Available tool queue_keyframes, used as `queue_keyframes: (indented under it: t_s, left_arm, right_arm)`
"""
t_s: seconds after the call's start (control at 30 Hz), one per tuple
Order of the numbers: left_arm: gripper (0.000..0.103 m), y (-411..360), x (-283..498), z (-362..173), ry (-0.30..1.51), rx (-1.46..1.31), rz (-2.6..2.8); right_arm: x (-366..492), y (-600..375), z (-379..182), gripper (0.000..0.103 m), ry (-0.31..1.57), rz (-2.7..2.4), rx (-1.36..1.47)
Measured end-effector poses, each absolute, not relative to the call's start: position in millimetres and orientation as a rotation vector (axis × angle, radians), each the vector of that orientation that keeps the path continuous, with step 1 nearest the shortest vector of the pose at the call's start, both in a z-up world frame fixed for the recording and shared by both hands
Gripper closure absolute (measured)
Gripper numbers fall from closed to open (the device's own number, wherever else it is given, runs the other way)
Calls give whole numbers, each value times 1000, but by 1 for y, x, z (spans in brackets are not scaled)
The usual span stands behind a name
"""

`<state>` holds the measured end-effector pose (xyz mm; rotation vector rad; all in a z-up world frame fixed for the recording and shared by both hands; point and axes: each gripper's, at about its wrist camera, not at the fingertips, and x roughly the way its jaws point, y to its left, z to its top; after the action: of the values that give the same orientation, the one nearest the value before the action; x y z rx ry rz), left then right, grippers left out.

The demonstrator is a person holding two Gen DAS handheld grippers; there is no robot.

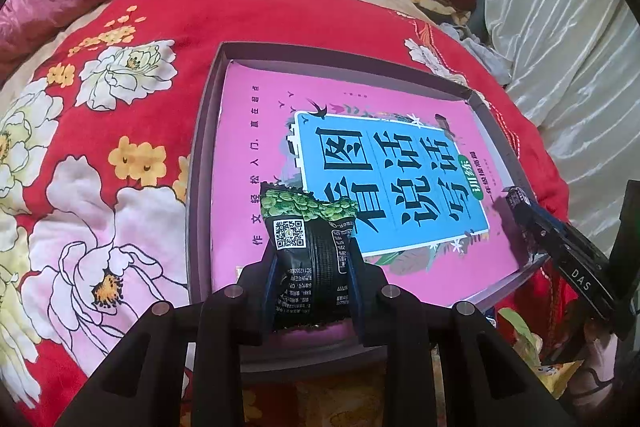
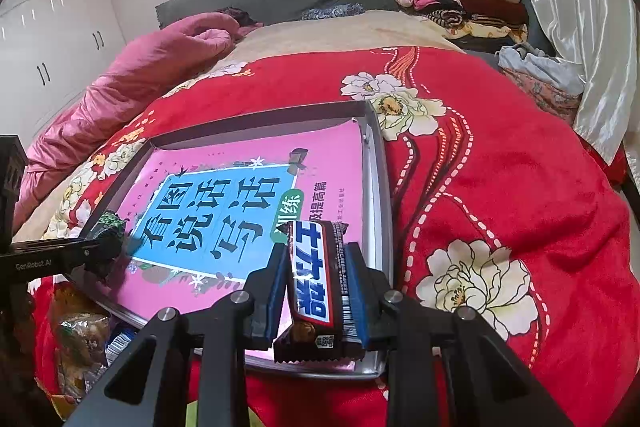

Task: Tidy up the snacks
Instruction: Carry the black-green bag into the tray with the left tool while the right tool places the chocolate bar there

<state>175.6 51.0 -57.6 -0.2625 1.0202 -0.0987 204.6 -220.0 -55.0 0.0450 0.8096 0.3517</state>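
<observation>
1. Bedroom setting: a red plush blanket printed with white and yellow flowers [image 1: 120, 75] covers the bed, with folded clothes stacked at the far end and white wardrobes along the wall.
2. On the blanket sits a shallow grey rectangular cardboard tray [image 1: 200, 131], its floor covered by a pink workbook with a blue title panel [image 1: 392, 179].
3. The left gripper [image 1: 312, 267] is clamped on a black-and-green crinkled snack packet with a QR code [image 1: 308, 247], held upright above the tray's near-left part.
4. The right gripper [image 2: 320, 275] is clamped on a dark brown chocolate bar with blue-and-white lettering [image 2: 316, 279], held lengthwise over the tray's near-right corner.
5. Judging by this, the step in hand is setting both snacks down inside the tray.
6. To do it well: lower each item until it rests on the workbook before letting go, so it neither drops nor bounces over the low wall.
7. Keep the two well apart, packet left and bar right, leaving room for more.
8. More wrapped snacks [image 2: 84, 339] lie on the blanket just outside the tray's near edge.
</observation>
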Motion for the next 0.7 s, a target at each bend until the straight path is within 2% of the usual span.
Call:
queue_keyframes:
  t_s: [0.37,0.5,0.7]
  left_arm:
    - [71,49,175,-57,1022,-247,-100]
    - [63,48,174,-56,1020,-251,-100]
    - [55,49,171,-48,1003,-257,-109]
  right_arm:
    - [204,-219,-56,73,821,363,42]
    - [203,-219,-55,73,820,365,48]
    - [201,-219,-51,67,809,375,48]
